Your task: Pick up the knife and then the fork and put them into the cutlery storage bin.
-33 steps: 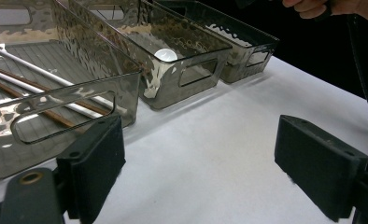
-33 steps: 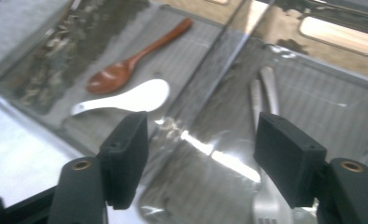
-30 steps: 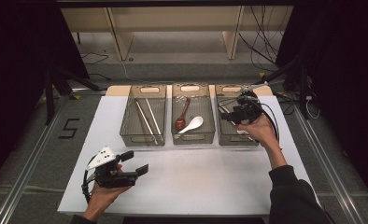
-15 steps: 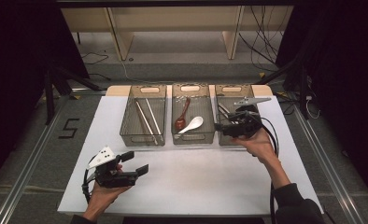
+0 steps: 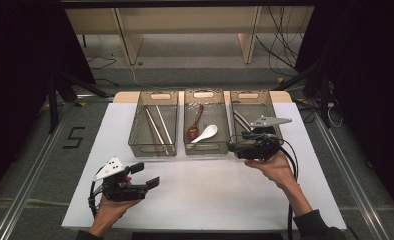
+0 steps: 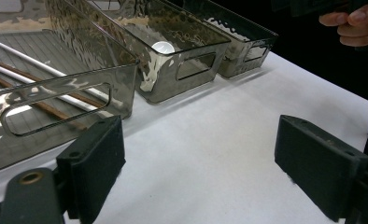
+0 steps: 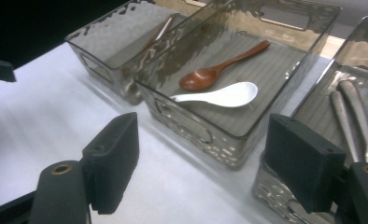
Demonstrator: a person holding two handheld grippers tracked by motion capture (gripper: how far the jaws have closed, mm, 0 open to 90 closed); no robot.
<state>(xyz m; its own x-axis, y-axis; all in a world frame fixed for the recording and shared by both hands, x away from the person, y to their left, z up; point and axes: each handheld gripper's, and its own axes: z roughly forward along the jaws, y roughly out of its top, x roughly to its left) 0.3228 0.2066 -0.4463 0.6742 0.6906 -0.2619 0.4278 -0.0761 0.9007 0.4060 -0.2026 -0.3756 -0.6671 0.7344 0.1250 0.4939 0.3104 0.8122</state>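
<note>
My right gripper (image 5: 233,147) hangs spread and empty at the near rim of the middle bin (image 5: 205,146). Its jaws have just been opening. The white spoon (image 7: 222,95) lies just ahead — handle probably toward me. My left gripper (image 5: 146,175), also spread, sits well apart.

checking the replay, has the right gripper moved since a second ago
Yes. The right gripper was over the right bin; it has pulled back toward the person, to that bin's near-left corner, its jaws opening with nothing between them.
</note>
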